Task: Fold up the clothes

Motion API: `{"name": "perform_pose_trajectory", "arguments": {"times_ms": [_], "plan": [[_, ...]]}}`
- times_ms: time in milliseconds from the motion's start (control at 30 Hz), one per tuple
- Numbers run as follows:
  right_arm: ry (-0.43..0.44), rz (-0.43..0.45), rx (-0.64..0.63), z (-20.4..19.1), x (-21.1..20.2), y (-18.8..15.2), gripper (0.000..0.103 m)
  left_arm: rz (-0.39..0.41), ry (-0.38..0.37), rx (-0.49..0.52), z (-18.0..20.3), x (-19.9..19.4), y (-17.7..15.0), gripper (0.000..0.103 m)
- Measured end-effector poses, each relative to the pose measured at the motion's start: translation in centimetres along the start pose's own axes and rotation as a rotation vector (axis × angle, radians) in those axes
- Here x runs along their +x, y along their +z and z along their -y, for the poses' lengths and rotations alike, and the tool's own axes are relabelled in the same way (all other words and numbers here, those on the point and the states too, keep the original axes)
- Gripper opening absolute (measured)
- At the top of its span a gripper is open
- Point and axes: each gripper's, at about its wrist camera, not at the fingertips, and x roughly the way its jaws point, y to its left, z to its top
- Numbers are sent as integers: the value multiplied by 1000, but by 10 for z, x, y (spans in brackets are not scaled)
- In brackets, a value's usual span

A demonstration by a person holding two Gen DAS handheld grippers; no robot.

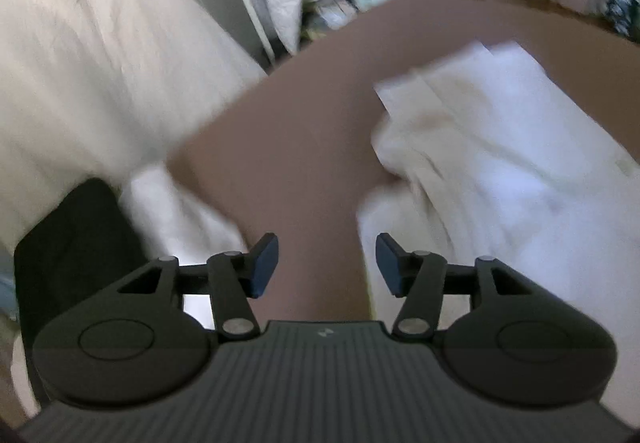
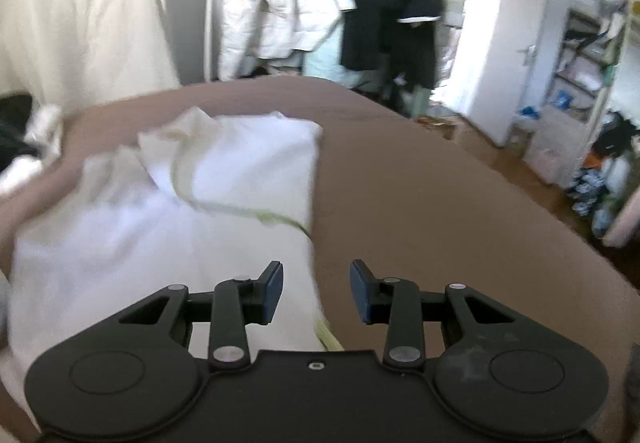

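White cotton garment (image 2: pixel 192 203), partly folded with a pale green seam line running across it, lies on the brown bedsheet (image 2: pixel 420 203) near the bed's middle, its upper corner crumpled and one flap doubled over. I hold both tools above it: my left gripper (image 1: pixel 326 263) hangs over bare sheet with the cloth just beside its right finger, jaws spread and empty; my right gripper (image 2: pixel 316 291) hovers over the garment's right edge, jaws likewise apart with nothing between them. Motion blur softens both views. To fold well, I judge I should pinch two matching corners, lift evenly, and lay the half over flat, smoothing that rumpled top first. A second white cloth (image 1: pixel 176 203) sits apart at the left.
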Motion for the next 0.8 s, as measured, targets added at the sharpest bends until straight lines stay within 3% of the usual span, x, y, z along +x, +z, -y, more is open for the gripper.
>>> {"name": "perform_pose_trajectory", "arguments": {"times_ms": [33,133,200,333,533,667,800], "plan": [[67,-27,16,-1,11,17,41,-8,-26,-48,-6,11,10,53],[260,-137,19,-7,44,74,42,29,-223,-160,-21,28,12,54],[326,-229,-22,-18,70,111,42,-11,-234,-168,-24,46,5,54],[391,-372,-136,-60,128,166,50,-83,-223,-228,-33,80,-9,54],[431,-526,-288,-123,219,198,54,-190,-342,-480,-64,133,-27,57],[435,-490,-280,-140,239,179,54,-190,-415,-570,-72,159,-33,66],[389,-332,-293,-147,247,170,55,-147,-472,-630,-64,163,-29,83]]}}
